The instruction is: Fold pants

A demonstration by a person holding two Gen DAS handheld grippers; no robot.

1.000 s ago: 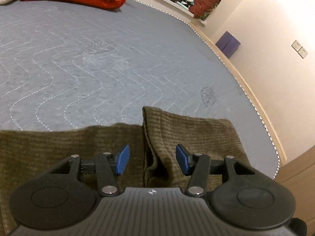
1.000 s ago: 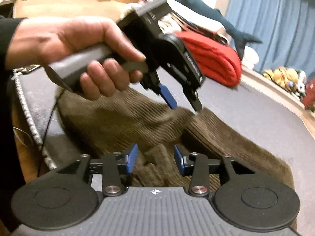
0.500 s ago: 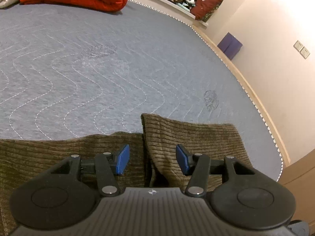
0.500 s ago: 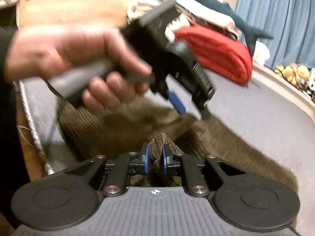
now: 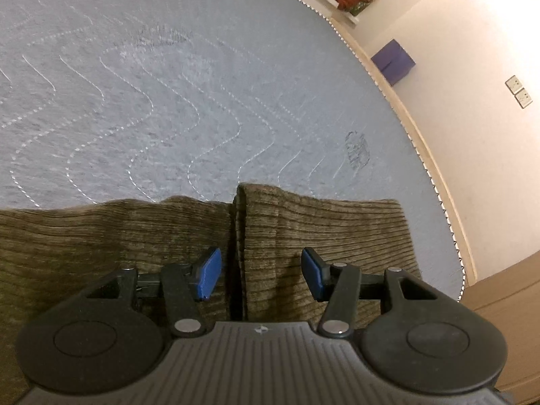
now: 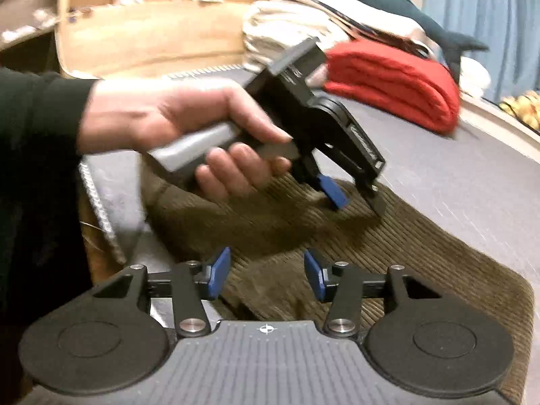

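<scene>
Brown corduroy pants (image 5: 324, 229) lie on the grey quilted bed cover (image 5: 168, 101), with one folded edge running up the middle of the left wrist view. My left gripper (image 5: 261, 276) hovers open just over that edge, nothing pinched between its blue pads. In the right wrist view a hand holds the left gripper (image 6: 356, 199) low over the pants (image 6: 422, 253), tips close to the cloth. My right gripper (image 6: 266, 275) is over a rumpled part of the pants. Its jaws are opening, and the cloth lies below them, free of the pads.
A folded red blanket (image 6: 395, 84) and a plush shark (image 6: 388, 3) lie at the far end of the bed. A wooden shelf (image 6: 152, 33) stands behind the hand. The bed's rounded edge (image 5: 435, 185) runs along a cream wall, with a purple box (image 5: 393, 62) on the floor.
The right gripper pinched a bunch of cloth half a second ago and has now spread its jaws and let it go. The left gripper has sunk closer to the pants, still open.
</scene>
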